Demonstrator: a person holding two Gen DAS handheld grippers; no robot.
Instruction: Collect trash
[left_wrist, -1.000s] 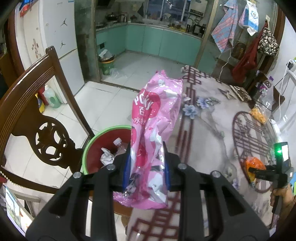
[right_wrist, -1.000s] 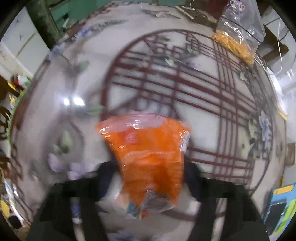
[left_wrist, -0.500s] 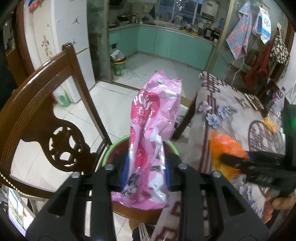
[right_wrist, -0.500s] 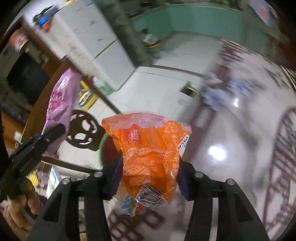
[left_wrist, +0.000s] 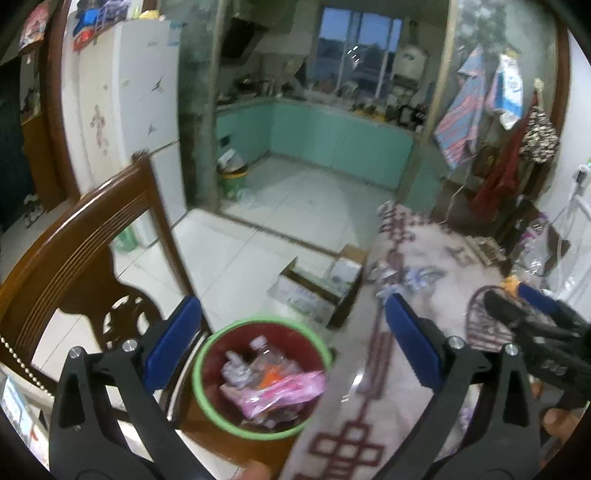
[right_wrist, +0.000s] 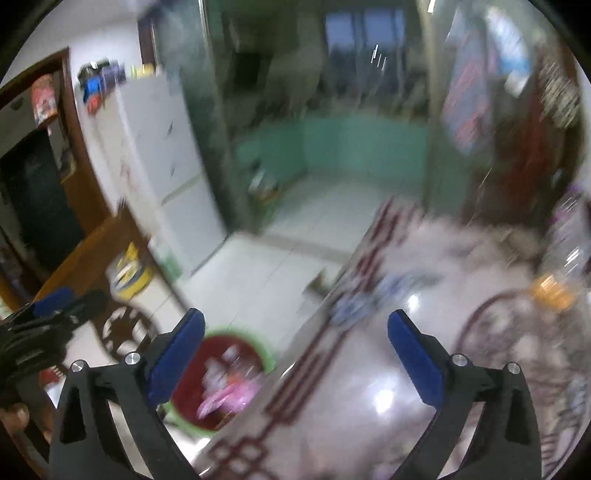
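Observation:
A red bin with a green rim (left_wrist: 207, 350) stands on the floor beside the table. A pink snack bag (left_wrist: 284, 393) lies in it on top of bottles and wrappers, with a bit of orange wrapper (left_wrist: 271, 377) showing. My left gripper (left_wrist: 291, 325) is open and empty above the bin. My right gripper (right_wrist: 295, 332) is open and empty over the table edge; the bin (right_wrist: 266, 345) shows blurred below it. The right gripper also shows in the left wrist view (left_wrist: 528, 314), and the left gripper in the right wrist view (right_wrist: 59, 306).
A dark wooden chair (left_wrist: 74, 251) stands left of the bin. The table with a patterned cloth (left_wrist: 424, 258) is on the right. A cardboard box (left_wrist: 317, 284) sits on the floor past the bin. A bag with orange contents (right_wrist: 554, 291) lies far right on the table.
Both grippers have opened. The pink bag and the orange wrapper have dropped into the bin. The right gripper has swung back toward the table.

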